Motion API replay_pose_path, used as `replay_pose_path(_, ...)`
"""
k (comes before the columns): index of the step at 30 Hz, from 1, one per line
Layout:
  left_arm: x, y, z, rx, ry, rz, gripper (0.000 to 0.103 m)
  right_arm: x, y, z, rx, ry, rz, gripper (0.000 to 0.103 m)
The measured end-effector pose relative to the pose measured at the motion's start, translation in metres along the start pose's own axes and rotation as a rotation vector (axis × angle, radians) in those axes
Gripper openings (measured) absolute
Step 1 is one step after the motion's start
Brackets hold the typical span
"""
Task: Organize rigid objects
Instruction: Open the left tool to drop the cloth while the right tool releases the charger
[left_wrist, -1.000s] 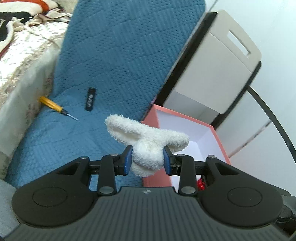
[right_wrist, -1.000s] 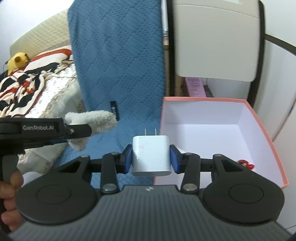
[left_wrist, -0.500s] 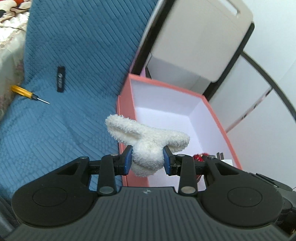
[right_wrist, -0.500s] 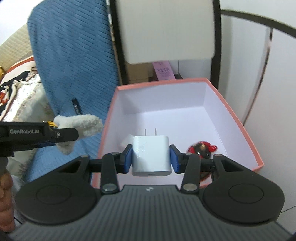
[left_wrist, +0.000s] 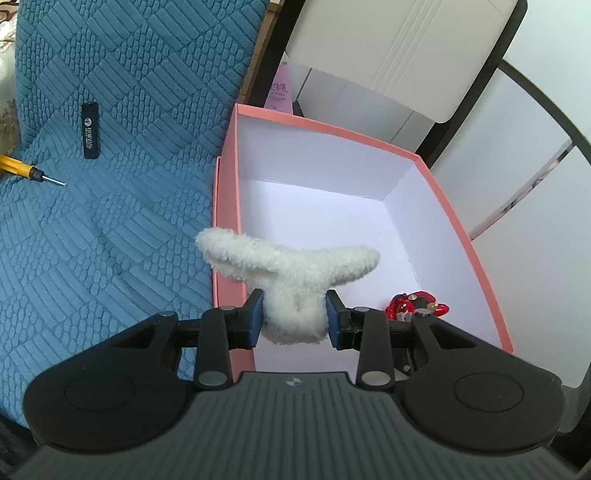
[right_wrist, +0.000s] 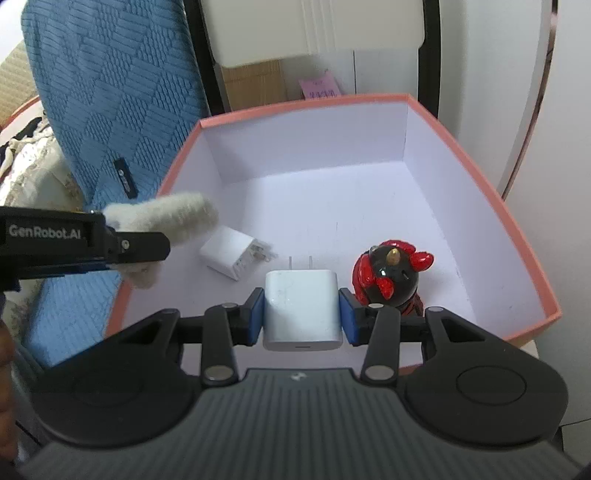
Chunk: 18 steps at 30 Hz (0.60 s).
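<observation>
My left gripper (left_wrist: 294, 314) pinches white fluffy plush piece (left_wrist: 291, 273) between blue fingers (left_wrist: 255, 314), above left wall of pink box (left_wrist: 225, 206). My right gripper (right_wrist: 302, 317) pinches white charger (right_wrist: 301, 310), prongs forward, over box interior. Second charger (right_wrist: 229, 256) and red-black figurine (right_wrist: 391, 273) lie on box floor. Yellow screwdriver (left_wrist: 22, 170) on blue quilted cover (left_wrist: 110, 147), well apart from box.

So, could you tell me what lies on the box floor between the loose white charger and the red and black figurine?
In the right wrist view, bare floor separates the loose white charger from the red and black figurine.
</observation>
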<state>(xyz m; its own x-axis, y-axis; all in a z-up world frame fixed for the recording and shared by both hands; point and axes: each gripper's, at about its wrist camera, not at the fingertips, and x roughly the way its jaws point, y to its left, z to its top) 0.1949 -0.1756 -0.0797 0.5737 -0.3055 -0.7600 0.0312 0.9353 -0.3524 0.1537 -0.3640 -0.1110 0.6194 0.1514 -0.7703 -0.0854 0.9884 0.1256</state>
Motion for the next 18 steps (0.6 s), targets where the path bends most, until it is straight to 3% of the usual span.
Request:
replay_pose_path(8,0.010,0.000,0.001,0.007,0.019,0.006,0.041,0.021,-0.002,0.002,0.016,0.056,0.033,0.045)
replay_pose_path(12,0.005,0.004,0.000,-0.014,0.021,-0.038,0.053,0.024,-0.001,0.003,0.025,0.073,0.035,0.046)
replay_pose_path(18,-0.011,0.004,0.000,0.002,-0.011,-0.045,0.057,0.018,-0.002,0.004,0.044,0.068,0.023,0.046)
